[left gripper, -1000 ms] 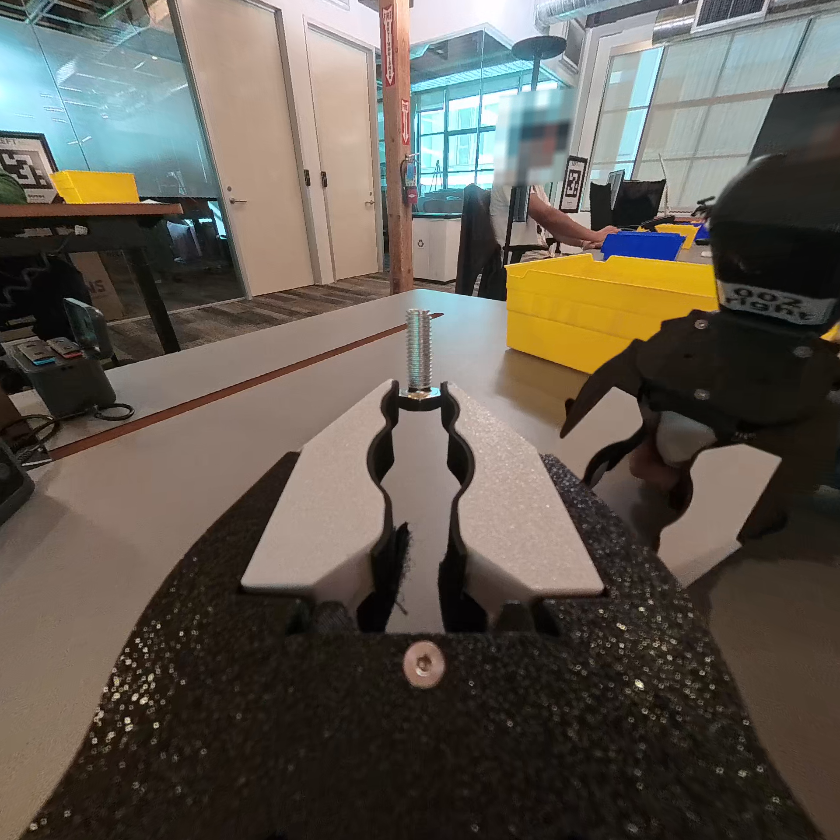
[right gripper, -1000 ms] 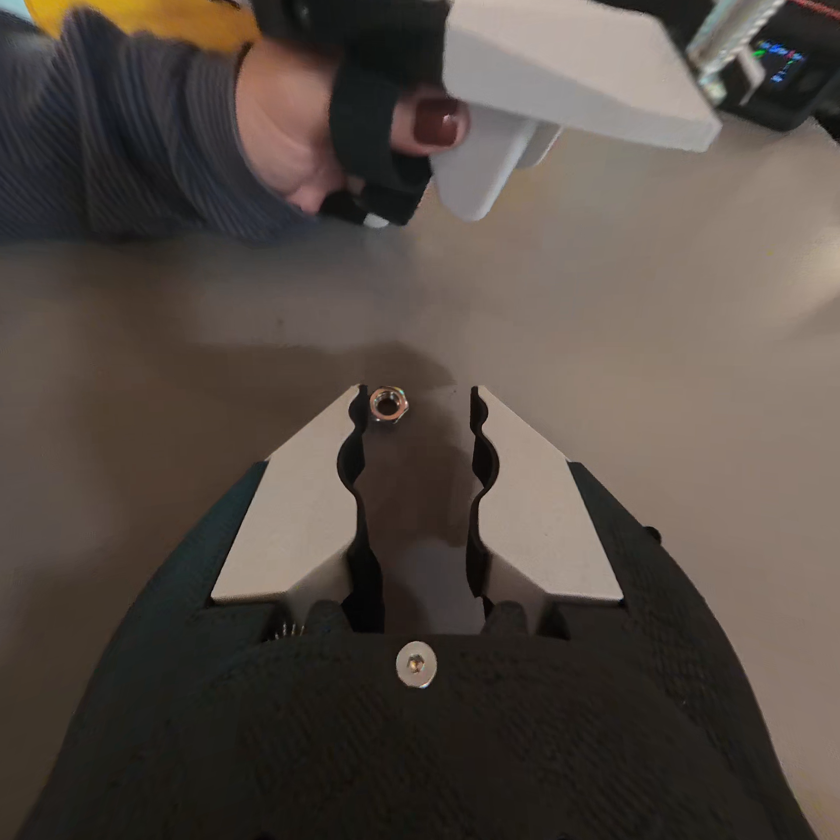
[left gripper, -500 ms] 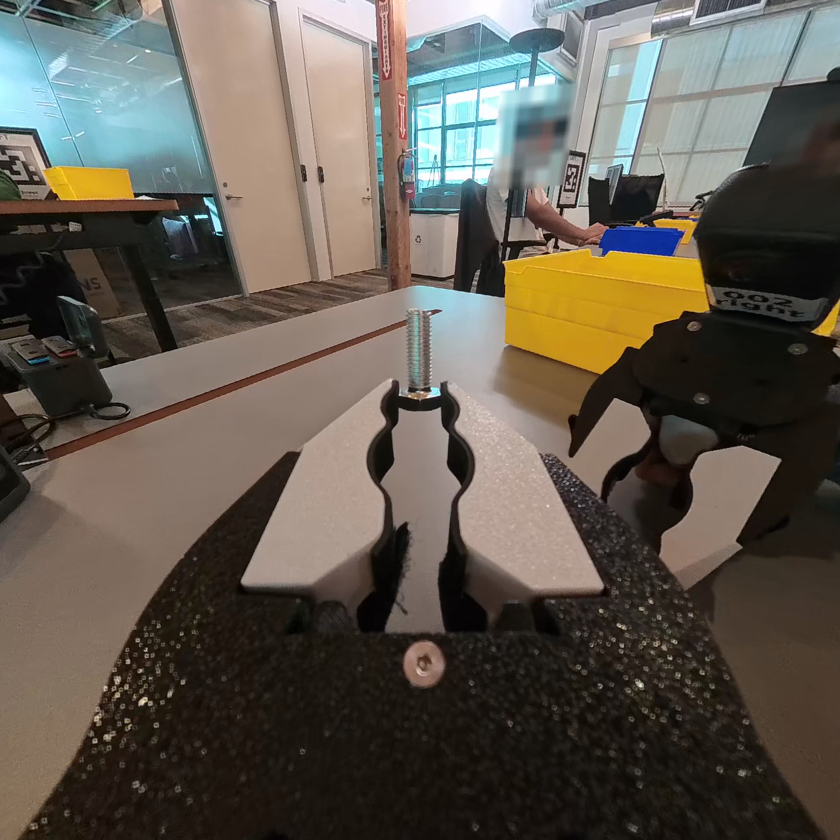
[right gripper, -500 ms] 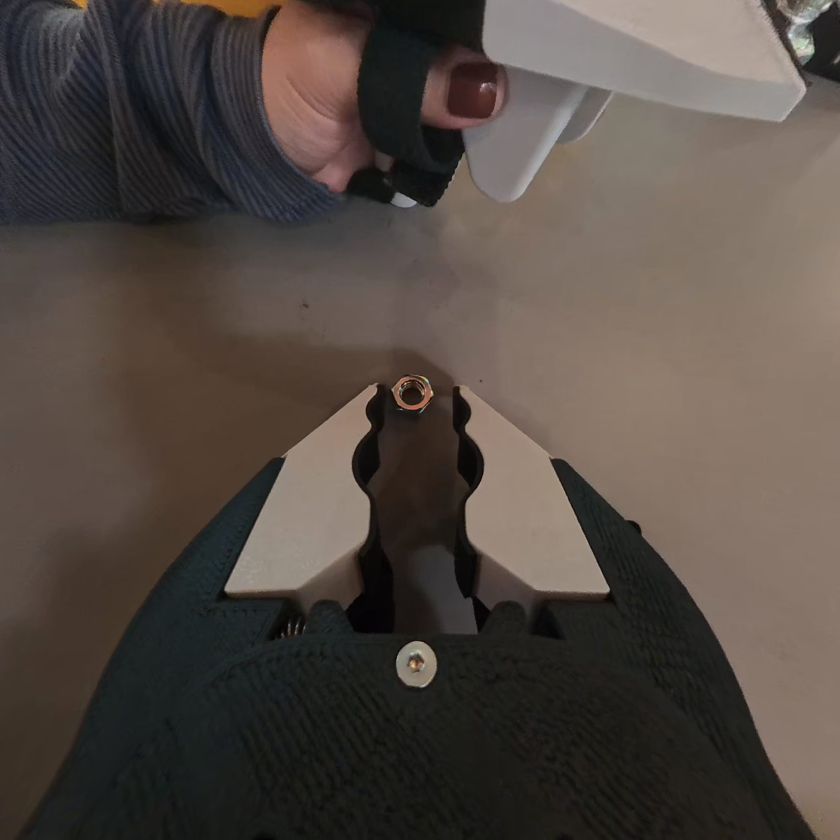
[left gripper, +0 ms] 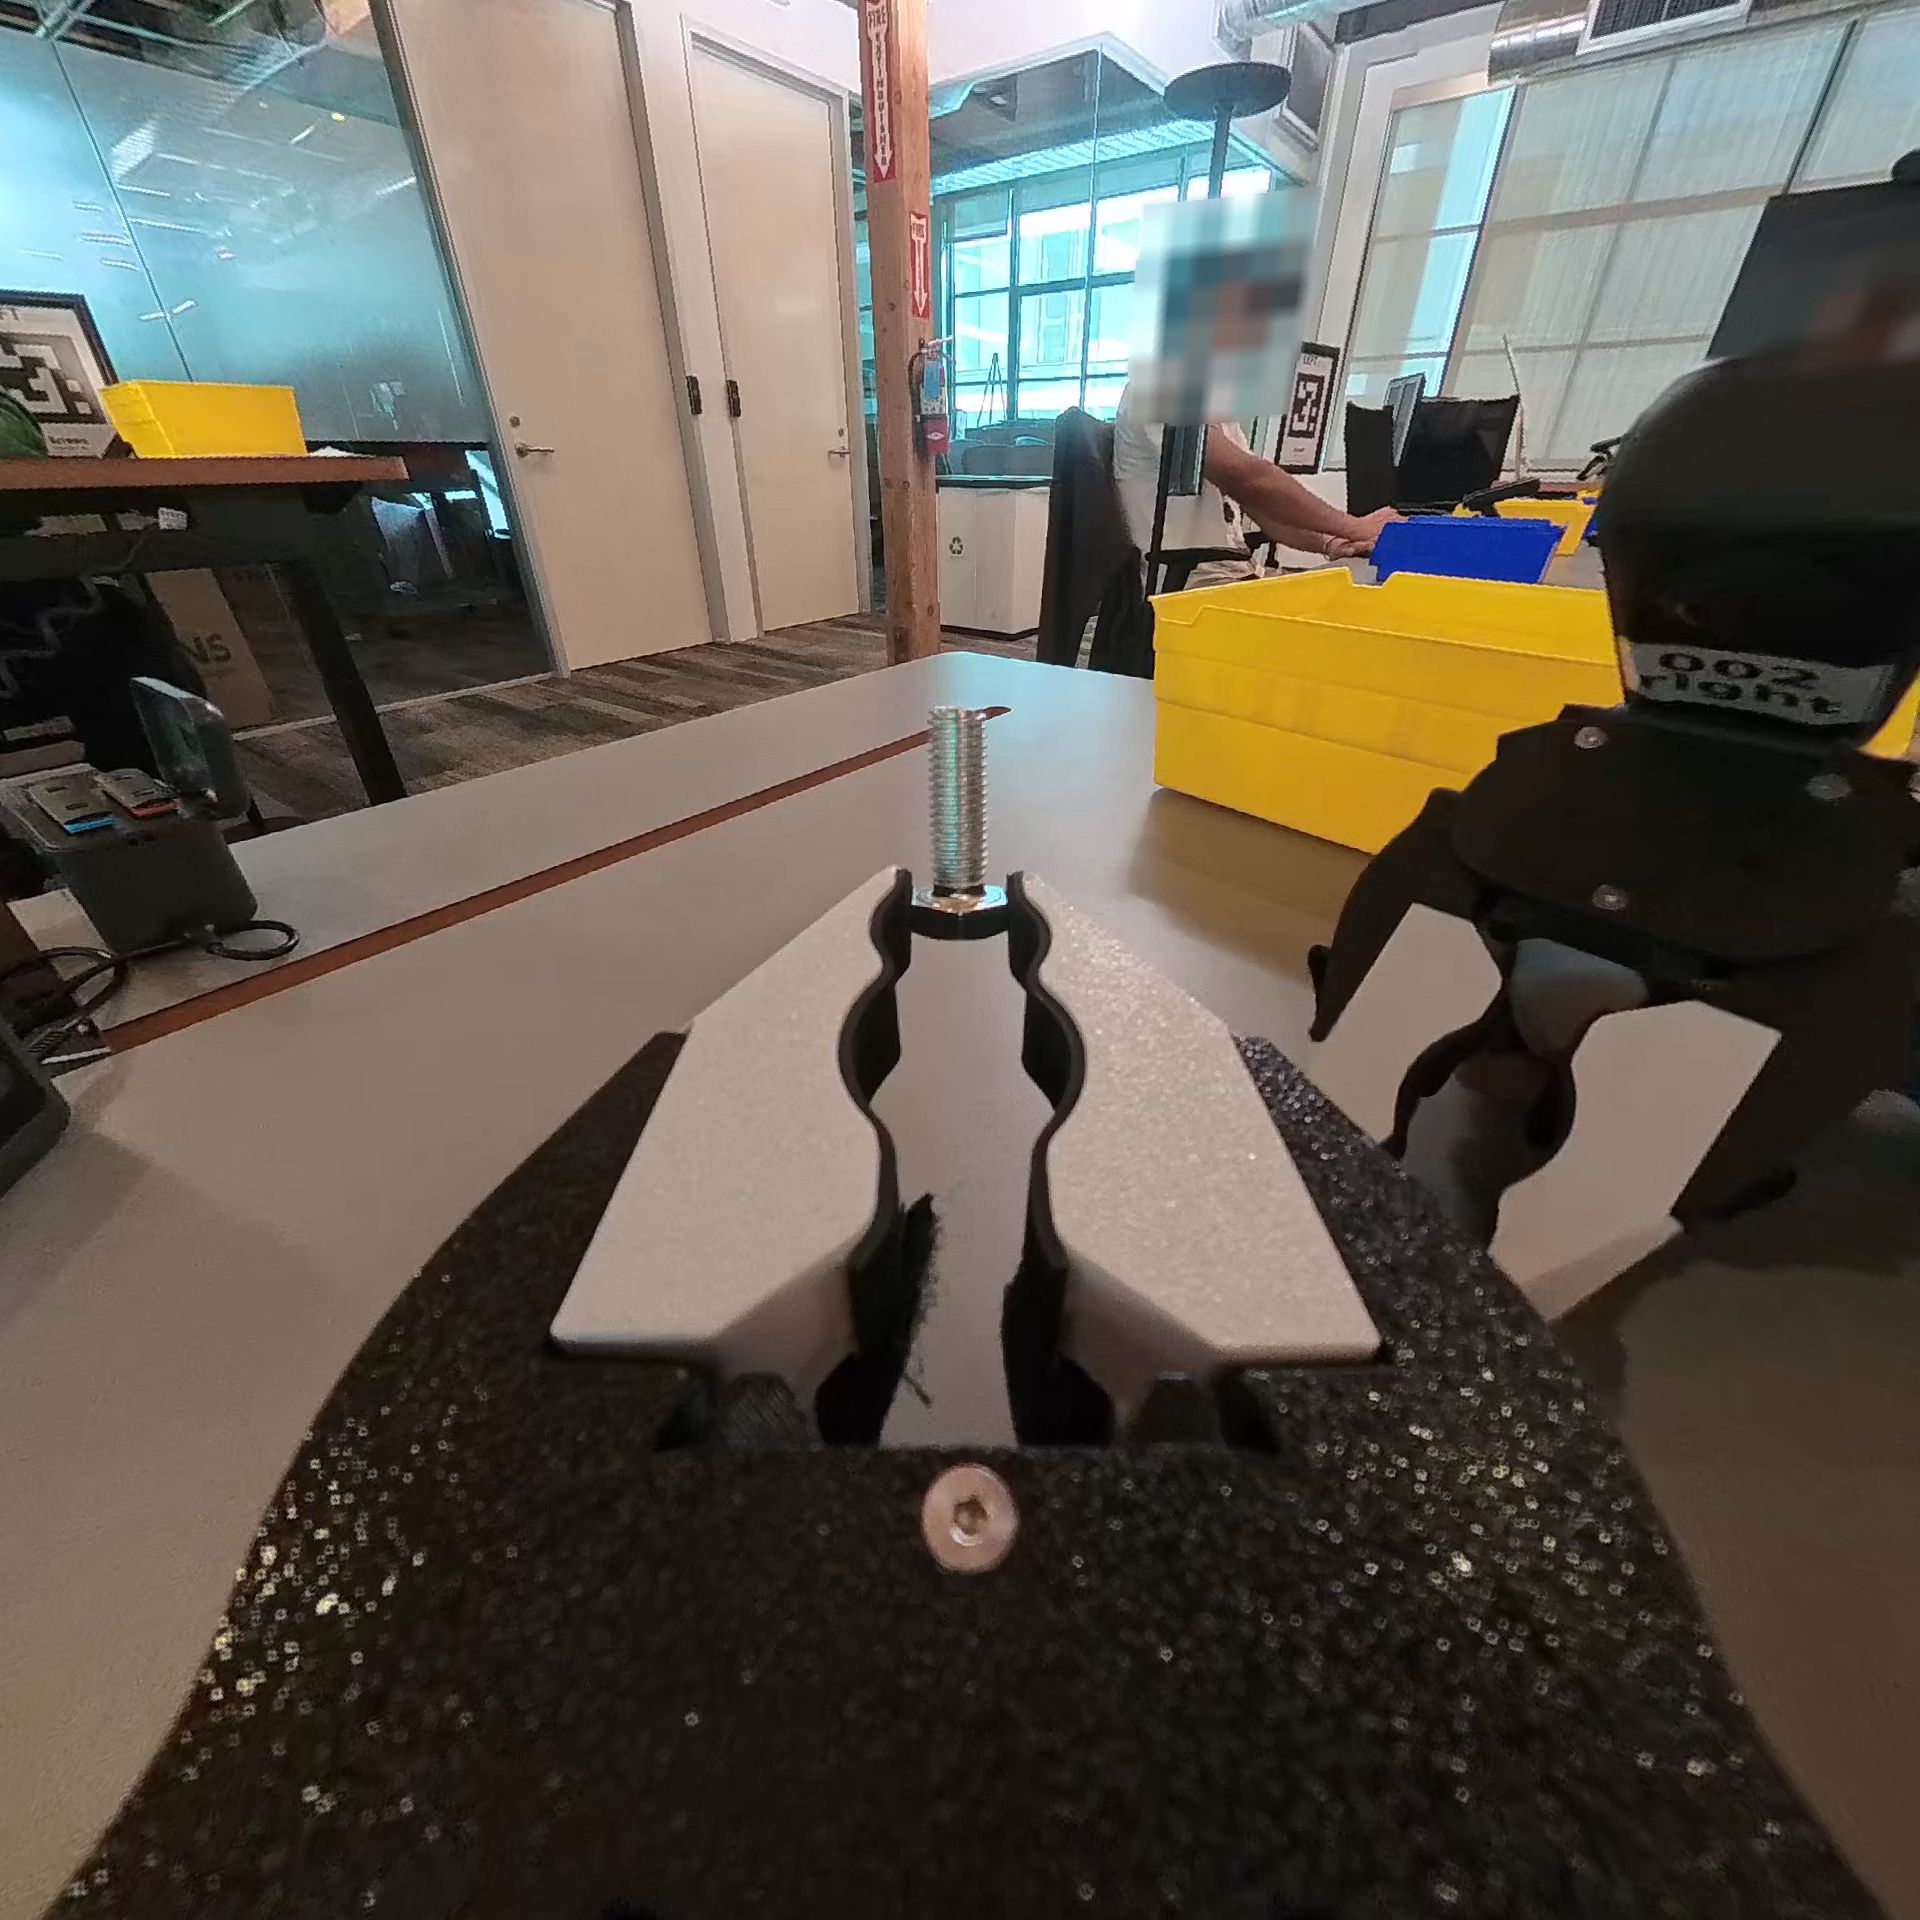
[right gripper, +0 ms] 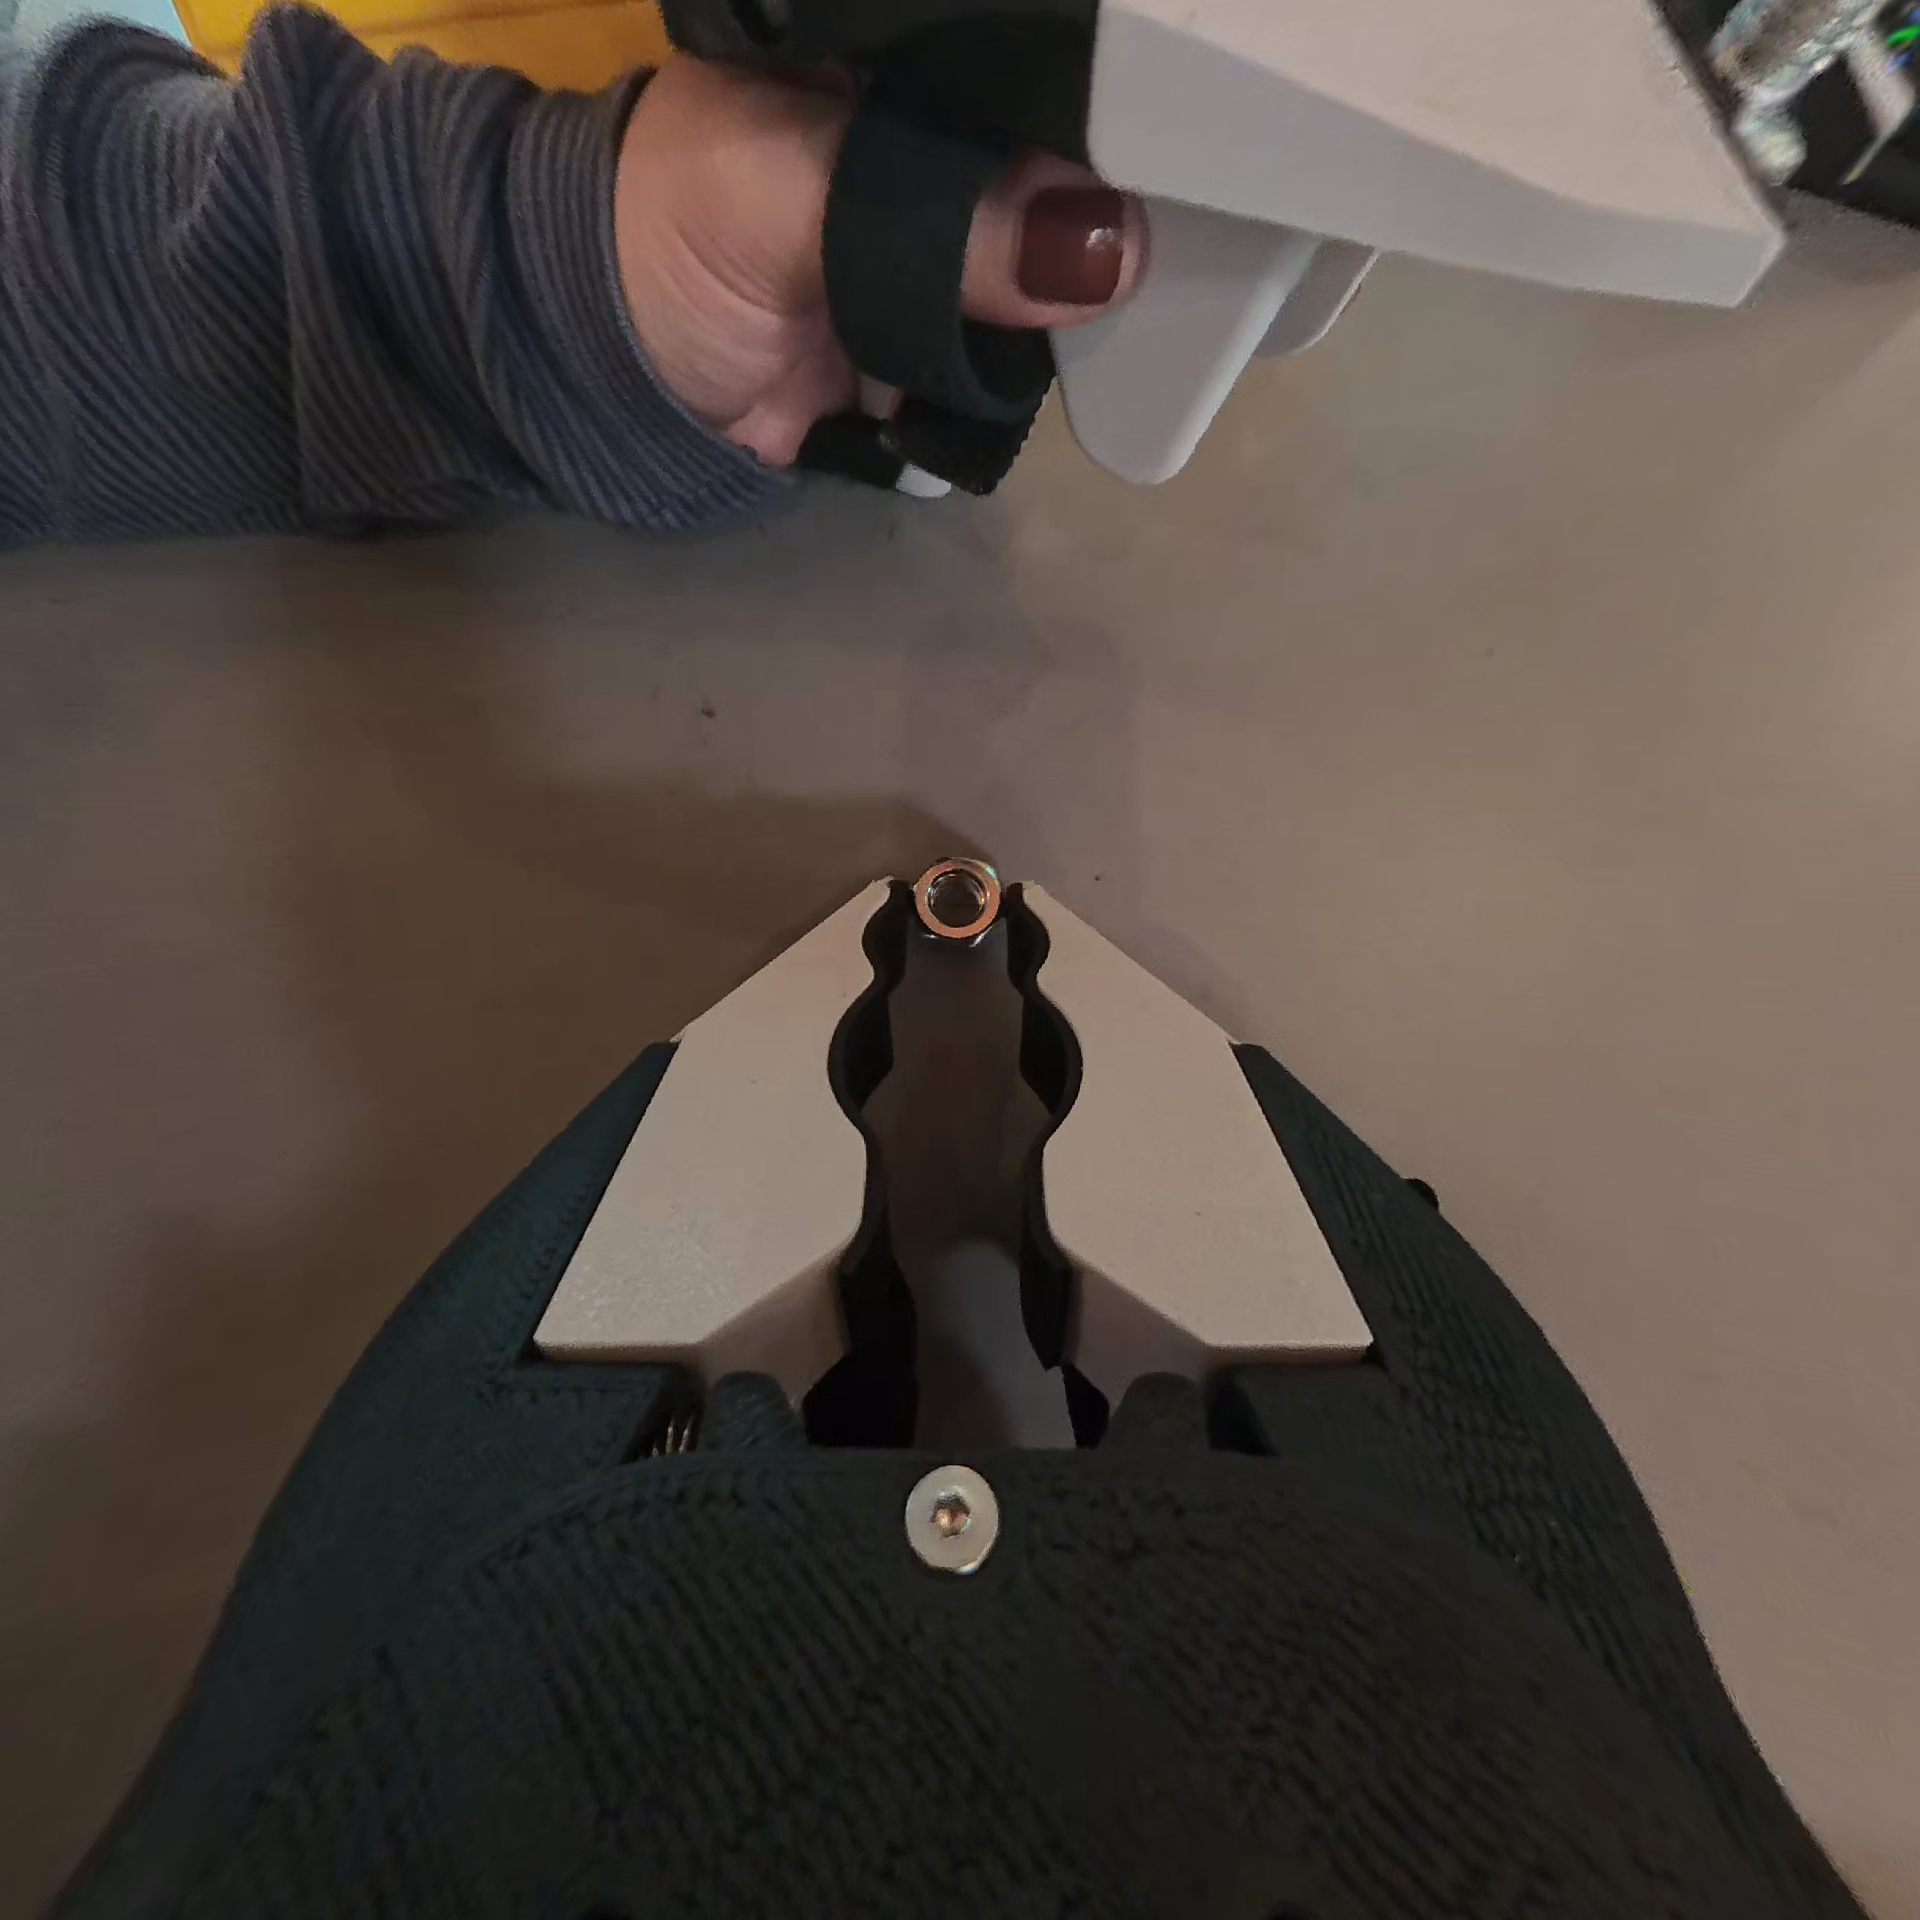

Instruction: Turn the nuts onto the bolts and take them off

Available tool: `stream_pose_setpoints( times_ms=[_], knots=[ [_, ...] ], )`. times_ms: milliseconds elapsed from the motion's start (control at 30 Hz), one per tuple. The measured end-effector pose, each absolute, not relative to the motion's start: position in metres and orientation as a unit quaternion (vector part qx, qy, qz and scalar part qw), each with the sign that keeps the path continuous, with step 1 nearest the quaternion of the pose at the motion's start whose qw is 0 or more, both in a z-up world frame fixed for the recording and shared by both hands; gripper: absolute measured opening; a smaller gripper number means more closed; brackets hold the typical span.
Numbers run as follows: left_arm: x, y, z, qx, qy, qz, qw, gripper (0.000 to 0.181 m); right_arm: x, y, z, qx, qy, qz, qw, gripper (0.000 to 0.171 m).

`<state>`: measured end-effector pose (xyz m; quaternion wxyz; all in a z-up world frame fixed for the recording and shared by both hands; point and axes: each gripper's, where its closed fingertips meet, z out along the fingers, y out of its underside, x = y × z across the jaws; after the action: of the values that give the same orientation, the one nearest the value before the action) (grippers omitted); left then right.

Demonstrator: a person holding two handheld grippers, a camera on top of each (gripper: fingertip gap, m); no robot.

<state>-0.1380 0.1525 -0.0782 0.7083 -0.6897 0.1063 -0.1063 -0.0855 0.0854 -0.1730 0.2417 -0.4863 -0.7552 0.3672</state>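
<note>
The left gripper point(left gripper: 958, 904) pinches the upright bolt point(left gripper: 957, 823); the right gripper point(right gripper: 958, 902) pinches the nut point(right gripper: 957, 900); threading not yet begun.

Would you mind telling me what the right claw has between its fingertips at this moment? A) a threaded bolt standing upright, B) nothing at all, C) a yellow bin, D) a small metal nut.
D: in the right wrist view the right claw is closed on the small metal nut right at its tips, just over the table; the bolt sits upright in the left claw.
</note>
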Motion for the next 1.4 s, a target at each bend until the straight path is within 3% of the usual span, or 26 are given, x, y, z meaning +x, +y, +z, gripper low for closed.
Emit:
stream_pose_setpoints(
  times_ms=[300, 600, 733, 1400],
  knots=[
    [-0.137, 0.152, -0.078, -0.689, 0.105, -0.096, 0.711, 0.016, -0.097, 0.125, -0.133, -0.509, -0.666, 0.405, 0.365, 0.018],
    [-0.102, 0.151, -0.068, -0.669, 0.074, -0.157, 0.723, 0.016, -0.08, 0.164, -0.06, -0.501, -0.561, 0.429, 0.501, 0.018],
    [-0.071, 0.147, -0.071, -0.665, 0.138, -0.174, 0.713, 0.016, -0.068, 0.172, -0.036, -0.489, -0.526, 0.448, 0.533, 0.018],
    [-0.031, 0.14, -0.08, -0.663, 0.226, -0.242, 0.672, 0.016, -0.051, 0.145, -0.027, -0.442, -0.576, 0.515, 0.456, 0.017]
  ],
)
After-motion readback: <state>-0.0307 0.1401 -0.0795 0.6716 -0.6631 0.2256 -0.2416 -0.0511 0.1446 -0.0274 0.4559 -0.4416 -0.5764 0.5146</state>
